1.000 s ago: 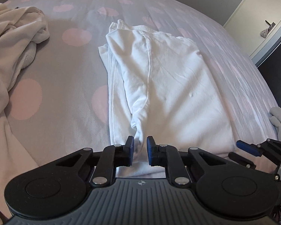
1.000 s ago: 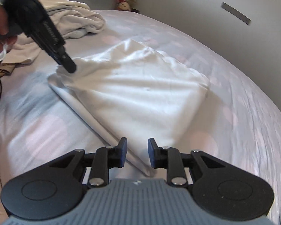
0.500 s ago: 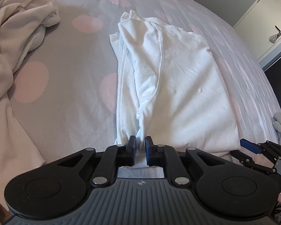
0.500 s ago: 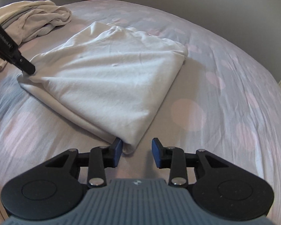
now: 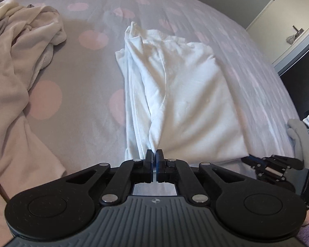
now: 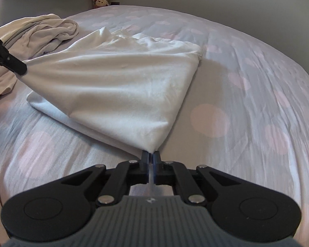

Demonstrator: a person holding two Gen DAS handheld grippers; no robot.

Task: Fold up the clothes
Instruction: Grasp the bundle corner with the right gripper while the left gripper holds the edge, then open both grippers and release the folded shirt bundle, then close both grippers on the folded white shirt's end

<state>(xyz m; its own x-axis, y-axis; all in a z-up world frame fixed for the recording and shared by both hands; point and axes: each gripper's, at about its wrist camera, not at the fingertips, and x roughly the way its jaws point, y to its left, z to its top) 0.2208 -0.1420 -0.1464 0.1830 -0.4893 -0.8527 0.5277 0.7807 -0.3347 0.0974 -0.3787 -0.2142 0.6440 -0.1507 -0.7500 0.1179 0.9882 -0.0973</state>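
Handling assessment: the white, soft, partly folded cotton garment (image 6: 121, 90) reads as light and limp, with no stiffness of its own. It drapes and sags between holds, so I judge it should be taken by the corners of its near edge and kept taut, or the layers will slide apart.

Grip: my left gripper (image 5: 154, 154) is clamped on a pinched ridge of the cloth at the near edge, at 6 o'clock in its own view. My right gripper (image 6: 151, 156) has just closed and is clamped on the near right corner, the fabric pulled to a point between the pads. In the right view the left gripper's tip meets the cloth at 9 o'clock, and the near edge looks raised off the bed.

Appearance: plain white, 1 seam running lengthwise, stacked layers showing along the left side, bunched at the far end.

Location: mid-bed on the grey bedspread with pink dots (image 5: 88, 94), well apart from the rumpled cream fleece garment (image 5: 20, 47) at 10 o'clock.
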